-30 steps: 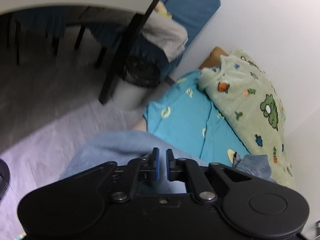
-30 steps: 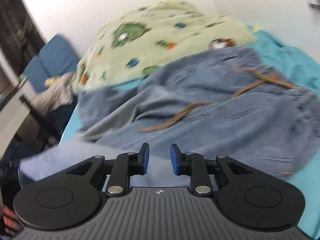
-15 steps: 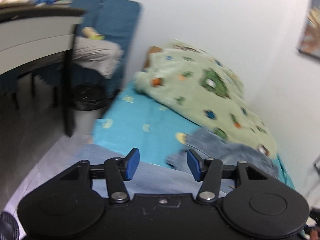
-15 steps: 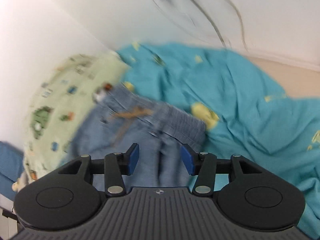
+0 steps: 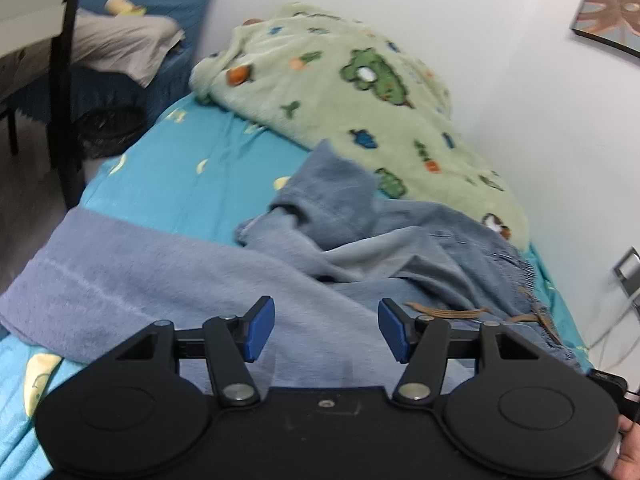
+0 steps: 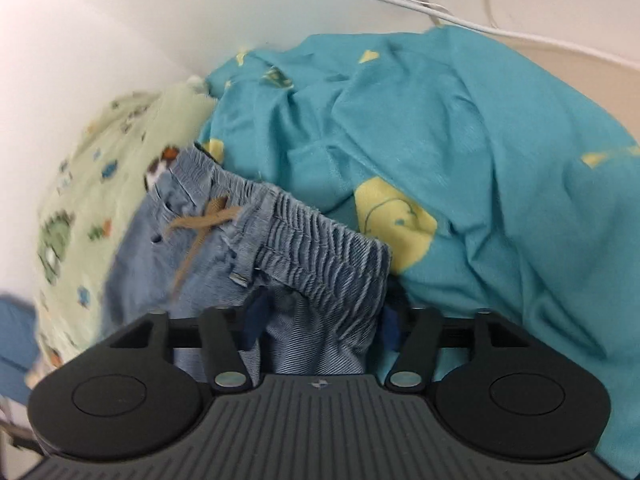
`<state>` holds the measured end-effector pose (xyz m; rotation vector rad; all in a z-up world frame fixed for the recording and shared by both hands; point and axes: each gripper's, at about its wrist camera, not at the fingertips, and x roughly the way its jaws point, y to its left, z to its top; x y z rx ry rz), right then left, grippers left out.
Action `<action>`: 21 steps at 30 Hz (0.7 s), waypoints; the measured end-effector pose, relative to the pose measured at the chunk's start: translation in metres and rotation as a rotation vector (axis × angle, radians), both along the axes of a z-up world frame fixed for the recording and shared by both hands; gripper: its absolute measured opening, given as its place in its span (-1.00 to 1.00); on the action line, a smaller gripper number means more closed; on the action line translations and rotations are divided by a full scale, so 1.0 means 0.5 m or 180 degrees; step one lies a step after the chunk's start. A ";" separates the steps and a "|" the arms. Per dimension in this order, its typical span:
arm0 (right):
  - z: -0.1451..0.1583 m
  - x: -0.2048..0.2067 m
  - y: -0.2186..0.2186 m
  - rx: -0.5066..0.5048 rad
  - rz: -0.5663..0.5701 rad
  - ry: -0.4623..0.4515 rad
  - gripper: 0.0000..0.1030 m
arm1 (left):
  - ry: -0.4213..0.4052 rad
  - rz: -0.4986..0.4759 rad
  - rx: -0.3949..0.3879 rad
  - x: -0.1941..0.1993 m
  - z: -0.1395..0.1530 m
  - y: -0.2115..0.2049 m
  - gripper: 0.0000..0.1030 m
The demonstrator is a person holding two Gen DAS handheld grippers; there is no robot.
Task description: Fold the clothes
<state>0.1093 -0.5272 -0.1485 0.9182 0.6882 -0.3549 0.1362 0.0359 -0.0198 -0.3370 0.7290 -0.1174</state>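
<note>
Light blue denim trousers (image 5: 360,240) lie crumpled on the bed, one leg (image 5: 140,272) stretched out flat to the left. My left gripper (image 5: 326,328) hovers over that leg; its jaws are opening and nothing sits between the blue pads (image 5: 260,328). In the right wrist view the gathered elastic waistband (image 6: 320,236) with its brown drawstring (image 6: 208,220) lies across my right gripper (image 6: 322,320). Its jaws are closing with the waistband between them, and the cloth partly hides the fingertips.
A green fleece blanket (image 5: 360,100) with cartoon prints lies along the white wall. The turquoise sheet (image 6: 480,140) is bunched up on the right. Beyond the bed's left end stand a black desk leg (image 5: 60,100), a bin (image 5: 108,128) and a blue seat (image 5: 120,44) with grey cloth. A white cable (image 6: 440,16) runs along the wall.
The left jaws went from shut to wide apart and let go of the trouser leg, swinging right over the bed. My right gripper rolled and dropped onto the waistband, which now sits between its jaws.
</note>
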 end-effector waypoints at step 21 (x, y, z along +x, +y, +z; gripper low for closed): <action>0.140 -0.051 0.037 -0.0533 0.0081 -0.0369 -0.59 | -0.0011 0.0284 -0.0347 -0.001 0.008 0.053 0.05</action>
